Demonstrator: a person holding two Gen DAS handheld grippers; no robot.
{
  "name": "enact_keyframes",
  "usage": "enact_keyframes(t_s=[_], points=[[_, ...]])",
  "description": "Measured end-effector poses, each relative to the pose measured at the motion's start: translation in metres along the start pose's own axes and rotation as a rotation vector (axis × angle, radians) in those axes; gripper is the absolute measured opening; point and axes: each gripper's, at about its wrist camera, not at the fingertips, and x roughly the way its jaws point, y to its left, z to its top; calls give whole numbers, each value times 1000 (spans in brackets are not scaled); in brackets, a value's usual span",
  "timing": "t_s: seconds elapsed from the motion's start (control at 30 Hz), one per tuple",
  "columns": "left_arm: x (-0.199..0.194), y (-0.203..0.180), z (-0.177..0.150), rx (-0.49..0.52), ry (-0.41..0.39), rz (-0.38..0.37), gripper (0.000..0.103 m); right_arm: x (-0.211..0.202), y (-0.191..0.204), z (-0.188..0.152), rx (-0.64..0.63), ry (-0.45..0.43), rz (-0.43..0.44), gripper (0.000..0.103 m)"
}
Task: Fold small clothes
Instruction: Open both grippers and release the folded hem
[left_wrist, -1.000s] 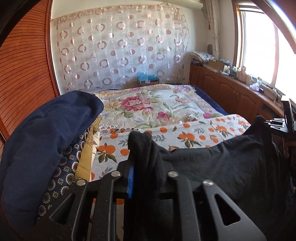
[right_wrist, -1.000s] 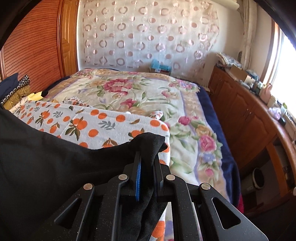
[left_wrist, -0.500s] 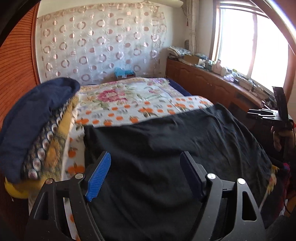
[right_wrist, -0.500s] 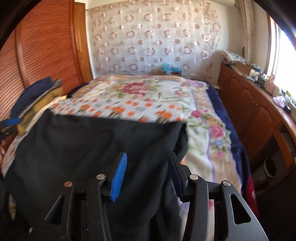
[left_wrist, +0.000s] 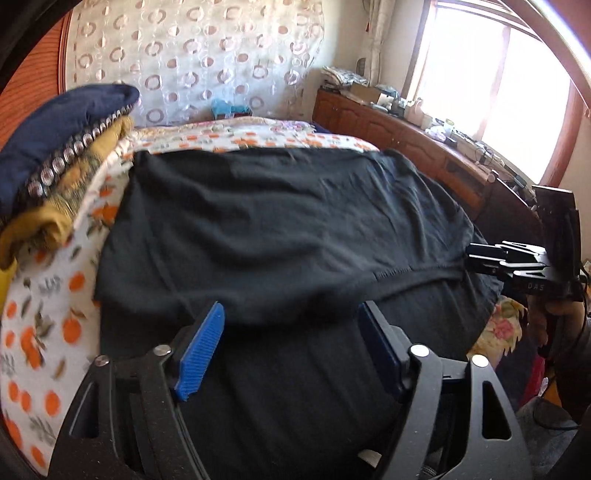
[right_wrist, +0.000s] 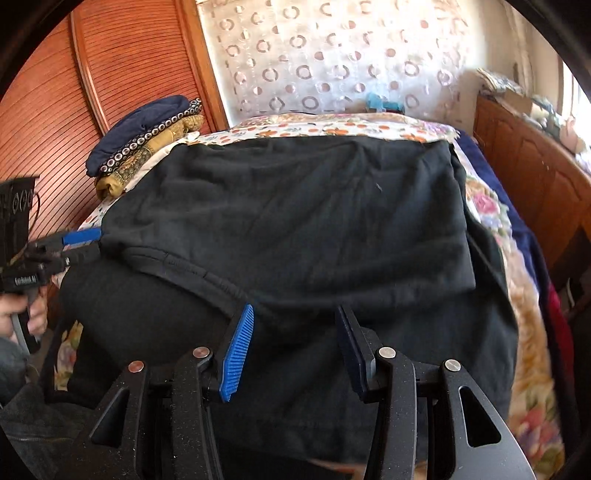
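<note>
A black garment lies spread on the bed, its top layer folded toward me with a stitched hem running across the near part. My left gripper hovers over the near hem; its jaws stand wide and are closing slightly, with cloth below them but nothing pinched. Seen from the right wrist, the left gripper sits at the garment's left edge. My right gripper is open above the near fold, pads off the cloth. In the left wrist view the right gripper rests at the hem's right end.
A pile of folded clothes, navy on top and mustard below, sits at the bed's left side. The orange-print bedspread shows around the garment. A wooden cabinet runs along the right; a wooden wardrobe stands on the left.
Both grippers let go of the black garment's corners and opened, then drew back toward the near edge. The garment, held up before, now lies flat on the bed.
</note>
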Motion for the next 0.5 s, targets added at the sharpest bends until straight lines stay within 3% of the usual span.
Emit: enact_keyframes(t_s=[0.17,0.33,0.5], points=[[11,-12,-8,-35,22,-44,65,-11,-10,-8,29,8,1,48],[17,-25,-9,-36,27,-81,65,1,-12,-17,37,12,6,48],[33,-28,0,-38,38,-51,65,21,-2,-17,6,12,-28,48]])
